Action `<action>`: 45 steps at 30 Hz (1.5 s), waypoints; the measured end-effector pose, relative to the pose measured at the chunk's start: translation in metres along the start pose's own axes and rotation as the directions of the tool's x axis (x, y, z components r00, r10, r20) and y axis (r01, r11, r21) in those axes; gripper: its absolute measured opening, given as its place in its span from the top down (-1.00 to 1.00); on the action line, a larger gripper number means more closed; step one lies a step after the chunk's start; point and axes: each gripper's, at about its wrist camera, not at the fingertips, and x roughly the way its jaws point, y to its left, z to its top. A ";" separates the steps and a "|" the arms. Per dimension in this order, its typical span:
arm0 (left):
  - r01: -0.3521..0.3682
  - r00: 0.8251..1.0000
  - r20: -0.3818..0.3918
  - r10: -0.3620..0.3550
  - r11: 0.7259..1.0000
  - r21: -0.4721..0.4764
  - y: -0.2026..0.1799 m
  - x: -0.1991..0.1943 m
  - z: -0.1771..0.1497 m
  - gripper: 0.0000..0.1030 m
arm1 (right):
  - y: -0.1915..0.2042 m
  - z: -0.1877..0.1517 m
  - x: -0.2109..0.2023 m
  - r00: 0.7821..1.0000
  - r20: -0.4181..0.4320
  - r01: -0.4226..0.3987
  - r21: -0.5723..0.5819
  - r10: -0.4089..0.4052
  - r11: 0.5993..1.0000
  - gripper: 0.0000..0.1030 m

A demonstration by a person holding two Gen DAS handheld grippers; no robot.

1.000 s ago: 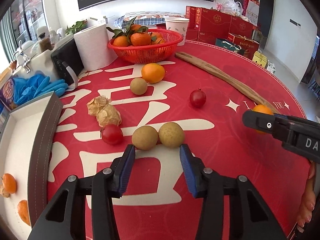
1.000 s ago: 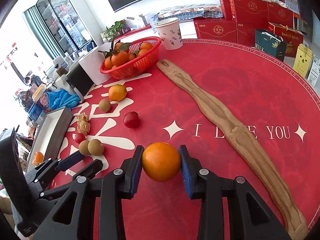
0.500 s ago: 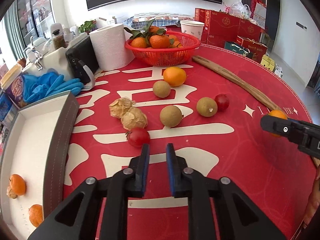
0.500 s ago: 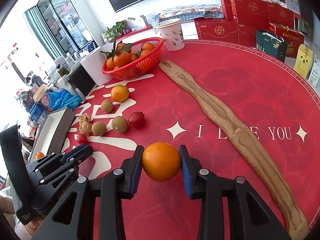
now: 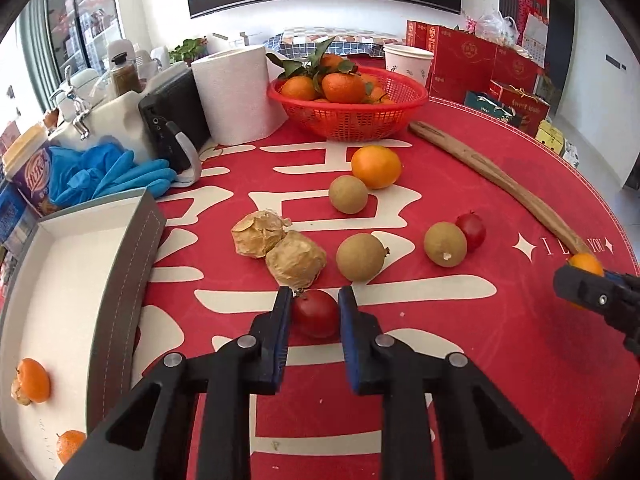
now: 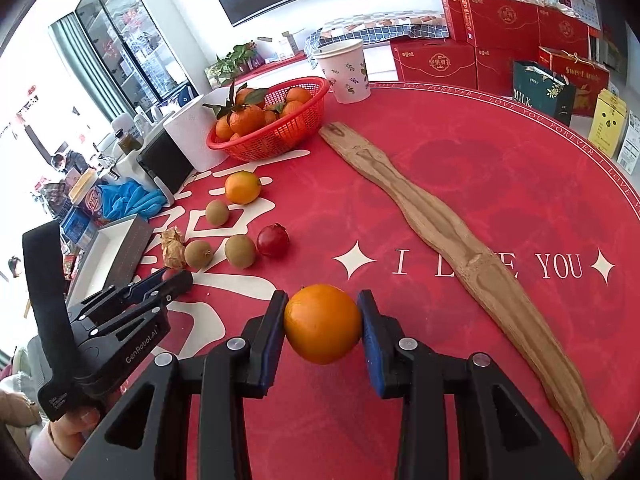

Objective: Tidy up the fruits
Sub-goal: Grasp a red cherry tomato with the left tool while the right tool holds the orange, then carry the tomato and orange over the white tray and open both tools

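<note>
Whereas half a second before the left gripper (image 5: 313, 312) had hung nearly closed and empty short of the red fruit, it now straddled that small red fruit (image 5: 314, 313), its blue pads at either flank; whether they already pressed the skin or merely bracketed it I could not tell, and the fruit seemed to rest on the red tablecloth (image 5: 500, 360). By my reckoning this marked the start of a pick, the fruit bound for the white tray (image 5: 60, 288) at nine o'clock, where two small oranges (image 5: 35, 374) already lay. The right gripper (image 6: 322, 325), unchanged over that second, pinched an orange (image 6: 322, 323) clear of the cloth, waiting at three o'clock in the left view. Close at eleven o'clock of the red fruit sat two papery husks (image 5: 280, 250), the nearer almost touching the left pad, and at one o'clock a brown round fruit (image 5: 361, 257); either might be nudged on the lift. Further off lay another brown fruit (image 5: 445, 245) beside a second red one (image 5: 471, 231), a loose orange (image 5: 376, 167), the red basket (image 5: 348, 122) at twelve, and a long wooden strip (image 6: 460, 240).
</note>
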 end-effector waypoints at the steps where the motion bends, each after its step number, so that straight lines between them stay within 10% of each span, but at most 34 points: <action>1: -0.005 1.000 0.002 0.005 1.000 -0.005 0.001 -0.003 -0.003 0.51 | 0.001 0.000 0.000 1.000 0.001 -0.002 -0.001 0.002 1.000 0.29; 45: 0.012 0.978 0.208 0.028 0.981 -0.192 0.086 -0.079 -0.023 0.50 | 0.098 -0.015 0.040 0.996 -0.042 -0.080 -0.187 0.074 0.979 0.29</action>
